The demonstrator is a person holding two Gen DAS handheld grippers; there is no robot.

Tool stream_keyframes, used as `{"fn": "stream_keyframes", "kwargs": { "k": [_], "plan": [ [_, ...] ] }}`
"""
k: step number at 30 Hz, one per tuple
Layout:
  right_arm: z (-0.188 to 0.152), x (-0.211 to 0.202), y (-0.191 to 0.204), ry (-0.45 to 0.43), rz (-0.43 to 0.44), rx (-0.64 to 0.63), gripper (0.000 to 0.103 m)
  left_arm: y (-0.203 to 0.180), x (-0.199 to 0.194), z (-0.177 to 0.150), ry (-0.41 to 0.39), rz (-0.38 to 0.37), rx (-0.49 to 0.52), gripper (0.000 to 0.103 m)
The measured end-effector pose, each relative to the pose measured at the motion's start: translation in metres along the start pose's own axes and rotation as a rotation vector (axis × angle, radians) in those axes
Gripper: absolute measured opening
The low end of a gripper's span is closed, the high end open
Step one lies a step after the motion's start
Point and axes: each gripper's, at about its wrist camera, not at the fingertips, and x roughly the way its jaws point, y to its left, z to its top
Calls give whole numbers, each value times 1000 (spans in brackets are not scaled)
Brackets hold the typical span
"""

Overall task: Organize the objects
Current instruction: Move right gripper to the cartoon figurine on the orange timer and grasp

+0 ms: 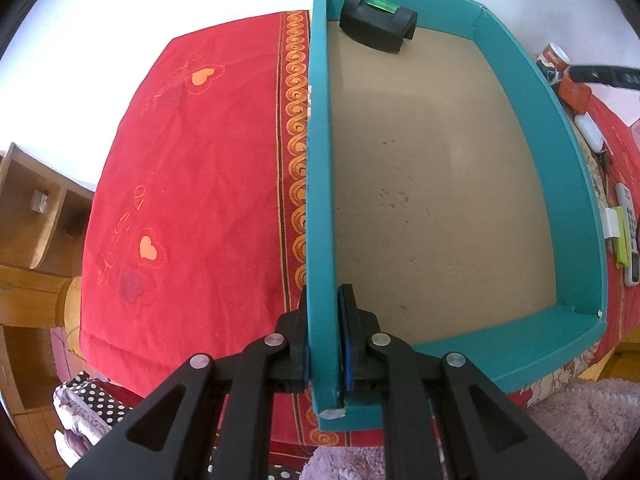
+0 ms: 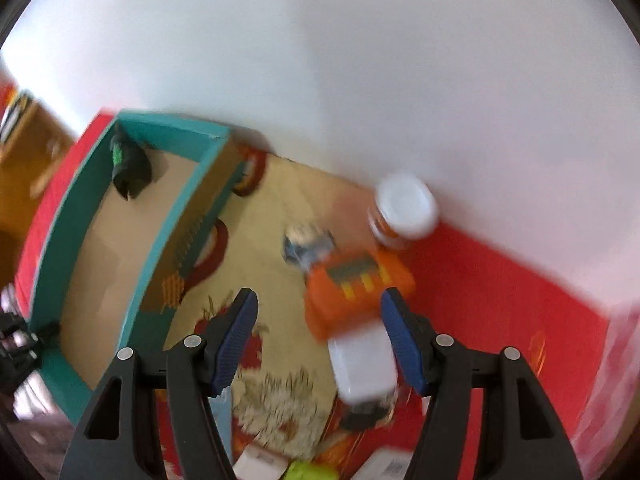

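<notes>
A teal cardboard box (image 1: 576, 184) with a bare brown floor lies on a red blanket. My left gripper (image 1: 323, 344) is shut on the box's left wall near its front corner. A black spirit level with a green vial (image 1: 378, 20) rests in the box's far corner. In the blurred right wrist view my right gripper (image 2: 320, 332) stands open above the blanket, with nothing between its pads. Just beyond it lie an orange tool (image 2: 356, 288), a white case (image 2: 362, 364) and a white-lidded jar (image 2: 406, 210). The teal box (image 2: 64, 216) and the level (image 2: 128, 168) show at the left.
Right of the box lie a jar (image 1: 554, 58), an orange tool (image 1: 574, 94), a white case (image 1: 590, 132), a yellow-green item (image 1: 620, 236) and a remote (image 1: 628, 240). Wooden shelving (image 1: 36, 208) stands at the left. A pink fluffy cloth (image 1: 560, 432) lies in front.
</notes>
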Motion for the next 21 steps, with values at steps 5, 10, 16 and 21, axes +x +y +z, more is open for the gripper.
{"fn": "stream_keyframes", "kwargs": {
  "k": [5,10,16,21],
  "plan": [
    [29,28,22,73,-37,-183,65,1,0,0,-3,1,-14,10],
    [35,57,30,155,-72,-274,56,3,0,-1,-6,3,-24,10],
    [44,62,27,153,-113,-262,36,5,0,-1,-7,4,-29,11],
    [47,33,17,30,-88,-141,35,6,0,-1,-7,3,-29,11]
  ]
}}
